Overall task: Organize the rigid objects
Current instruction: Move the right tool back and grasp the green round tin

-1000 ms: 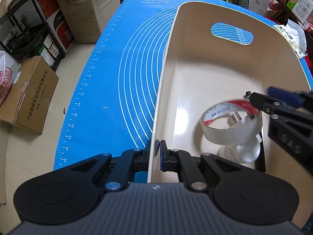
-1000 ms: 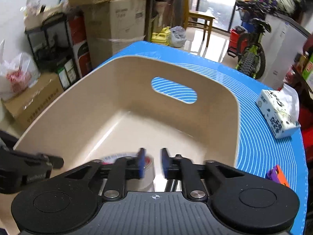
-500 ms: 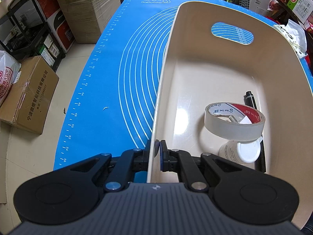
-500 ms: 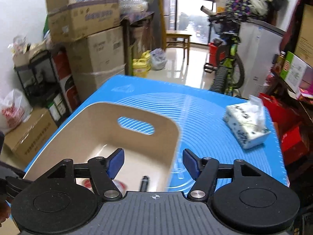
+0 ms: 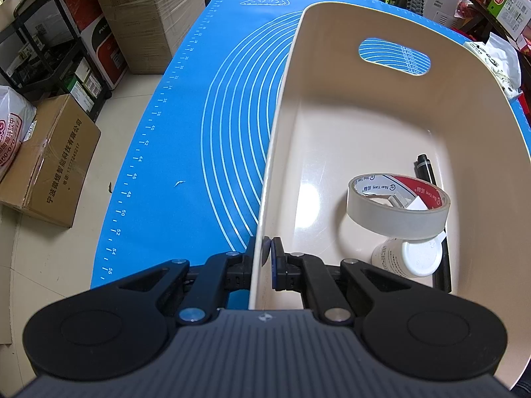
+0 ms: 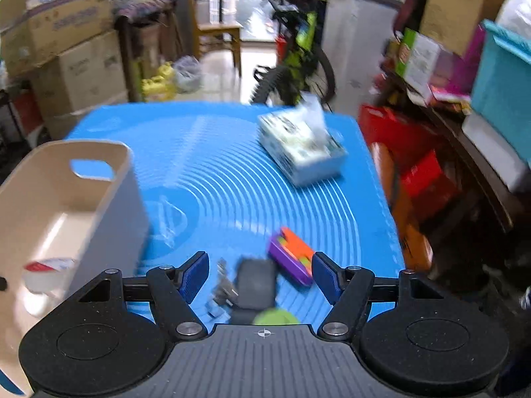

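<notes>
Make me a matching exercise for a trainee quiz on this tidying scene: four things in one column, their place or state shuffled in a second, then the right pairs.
Things
1. tape roll
2. tissue box
3. left tongs
4. purple and orange toy

Place or state
A. on the blue mat, far side
B. inside the beige bin
C. on the mat between the open right tongs
D. shut on the bin's wall

Pairs: 1-B, 2-A, 3-D, 4-C

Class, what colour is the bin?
Beige bin, clearest in the left wrist view.
</notes>
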`<state>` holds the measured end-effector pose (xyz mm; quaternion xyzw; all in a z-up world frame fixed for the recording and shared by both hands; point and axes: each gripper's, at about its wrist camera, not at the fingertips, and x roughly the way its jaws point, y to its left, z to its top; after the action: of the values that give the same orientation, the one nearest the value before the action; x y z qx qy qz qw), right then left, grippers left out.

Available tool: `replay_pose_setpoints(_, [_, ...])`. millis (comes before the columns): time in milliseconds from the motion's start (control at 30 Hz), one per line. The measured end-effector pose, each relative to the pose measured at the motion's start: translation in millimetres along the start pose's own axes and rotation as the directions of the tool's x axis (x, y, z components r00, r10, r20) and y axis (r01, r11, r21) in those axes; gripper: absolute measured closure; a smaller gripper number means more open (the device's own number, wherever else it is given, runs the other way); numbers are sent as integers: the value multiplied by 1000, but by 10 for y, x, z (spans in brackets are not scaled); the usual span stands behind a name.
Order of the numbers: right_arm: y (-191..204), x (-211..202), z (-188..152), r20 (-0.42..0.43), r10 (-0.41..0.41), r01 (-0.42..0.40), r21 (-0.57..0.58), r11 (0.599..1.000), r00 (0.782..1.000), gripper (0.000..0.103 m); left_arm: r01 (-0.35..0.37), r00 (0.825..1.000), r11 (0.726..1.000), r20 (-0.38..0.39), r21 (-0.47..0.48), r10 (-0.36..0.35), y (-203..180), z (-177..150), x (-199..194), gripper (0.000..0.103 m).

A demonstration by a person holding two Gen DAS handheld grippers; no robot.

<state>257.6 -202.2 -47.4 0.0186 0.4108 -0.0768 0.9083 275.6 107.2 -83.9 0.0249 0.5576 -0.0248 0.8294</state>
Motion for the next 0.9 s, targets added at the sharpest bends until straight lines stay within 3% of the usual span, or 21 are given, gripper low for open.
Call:
replay_pose_setpoints(133, [-229, 128, -182, -49, -7, 10, 65, 998, 999, 29, 1, 1000, 1000, 0, -1, -1, -8, -4, -5, 94])
replay_pose_setpoints(333, [-413, 305, -467, -108, 77, -54, 201, 978, 991, 29, 1, 1000, 1000, 0, -1, -1, 6, -3, -4, 94])
replay_pose_setpoints(567, [-575, 502, -616, -117, 167, -112, 379, 919, 979, 30, 1, 1000, 1000, 0, -1, -1, 5, -4, -3, 94])
replay_pose_setpoints(900, [-616, 634, -672, -112, 220, -139, 489, 861, 969, 37, 1, 1000, 1000, 0, -1, -1, 5, -4, -3, 94])
